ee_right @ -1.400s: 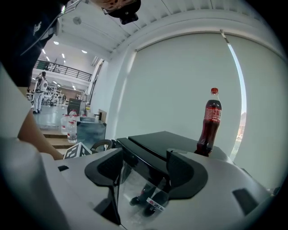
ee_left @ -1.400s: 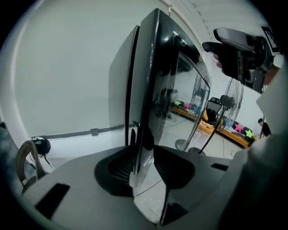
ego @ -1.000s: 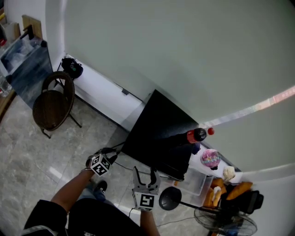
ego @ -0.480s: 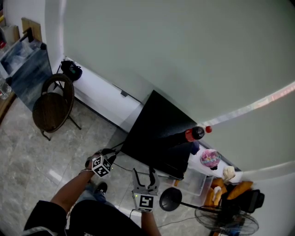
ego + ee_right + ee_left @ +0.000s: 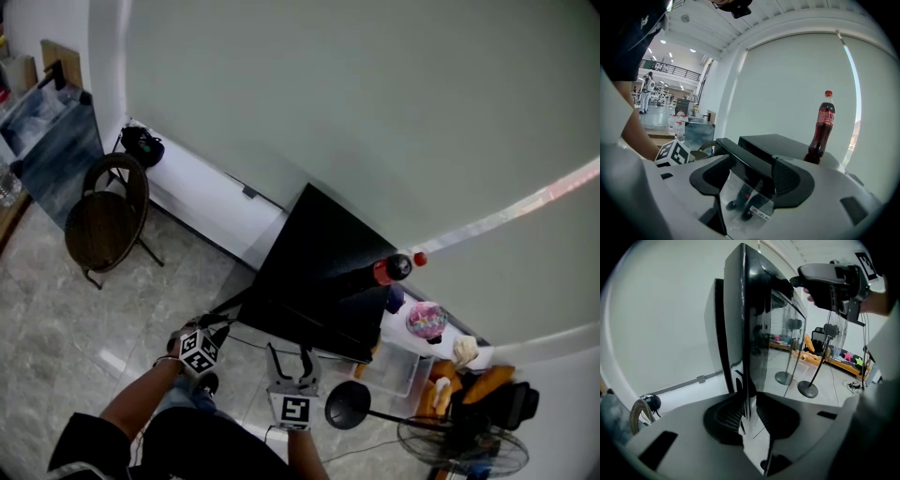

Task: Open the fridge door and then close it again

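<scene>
A small black fridge [image 5: 323,248] stands against the wall, its glass door [image 5: 305,330] swung a little way out. My left gripper [image 5: 223,321] holds the door's free edge at the left corner. In the left gripper view that thin edge [image 5: 746,357] stands upright between the left gripper's [image 5: 749,416] jaws, which have just been closing onto it. My right gripper [image 5: 289,354] faces the door's front below its top rail [image 5: 750,157]. The right gripper's [image 5: 752,180] jaws stand wide apart in front of the glass and grip nothing.
A cola bottle [image 5: 389,270] stands on the fridge top at its right. Right of the fridge are a clear box [image 5: 398,370], a pink item [image 5: 427,321], a round stand base [image 5: 345,405] and a fan [image 5: 459,441]. A brown chair [image 5: 108,220] stands far left.
My left gripper has moved toward me and slightly left, and the door's free corner has swung out with it. The right gripper has stayed put.
</scene>
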The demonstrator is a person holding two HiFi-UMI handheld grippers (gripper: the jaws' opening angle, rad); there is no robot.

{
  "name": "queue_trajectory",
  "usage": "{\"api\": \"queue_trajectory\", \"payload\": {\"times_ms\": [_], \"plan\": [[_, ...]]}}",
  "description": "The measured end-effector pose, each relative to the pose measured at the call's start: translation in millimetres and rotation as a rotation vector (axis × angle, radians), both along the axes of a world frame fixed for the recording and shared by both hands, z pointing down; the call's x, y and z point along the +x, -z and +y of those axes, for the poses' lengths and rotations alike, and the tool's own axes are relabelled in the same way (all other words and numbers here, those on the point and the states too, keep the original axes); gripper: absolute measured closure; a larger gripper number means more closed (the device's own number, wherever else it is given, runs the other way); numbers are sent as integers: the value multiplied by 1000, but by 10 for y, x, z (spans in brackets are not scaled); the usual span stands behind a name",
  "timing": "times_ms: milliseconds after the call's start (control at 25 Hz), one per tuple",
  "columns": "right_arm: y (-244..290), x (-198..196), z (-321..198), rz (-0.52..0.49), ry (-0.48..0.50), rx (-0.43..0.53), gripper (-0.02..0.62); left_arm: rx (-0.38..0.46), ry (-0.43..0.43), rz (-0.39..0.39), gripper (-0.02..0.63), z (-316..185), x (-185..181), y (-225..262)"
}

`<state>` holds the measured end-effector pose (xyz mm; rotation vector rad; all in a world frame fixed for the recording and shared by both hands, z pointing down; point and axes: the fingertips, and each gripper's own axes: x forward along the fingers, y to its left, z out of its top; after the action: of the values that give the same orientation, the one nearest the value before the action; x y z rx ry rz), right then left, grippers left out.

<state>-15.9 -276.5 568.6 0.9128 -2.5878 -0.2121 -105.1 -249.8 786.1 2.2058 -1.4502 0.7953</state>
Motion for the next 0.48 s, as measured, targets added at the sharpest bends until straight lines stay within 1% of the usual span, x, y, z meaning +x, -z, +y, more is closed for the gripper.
{"api": "queue_trajectory", "payload": {"times_ms": [120, 240, 400, 480], "plan": [[-10, -11, 90, 28, 32, 21, 313, -3, -1, 13, 525, 241, 89, -7], [-83, 12, 222, 49, 48, 15, 316, -10, -12, 7, 529, 400, 164, -17], [-139, 62, 360, 50, 54, 6, 319, -24, -49, -11, 537, 577, 262, -27], [-143, 56, 423, 75, 80, 19, 326, -32, -56, -14, 541, 671, 314, -28]]}}
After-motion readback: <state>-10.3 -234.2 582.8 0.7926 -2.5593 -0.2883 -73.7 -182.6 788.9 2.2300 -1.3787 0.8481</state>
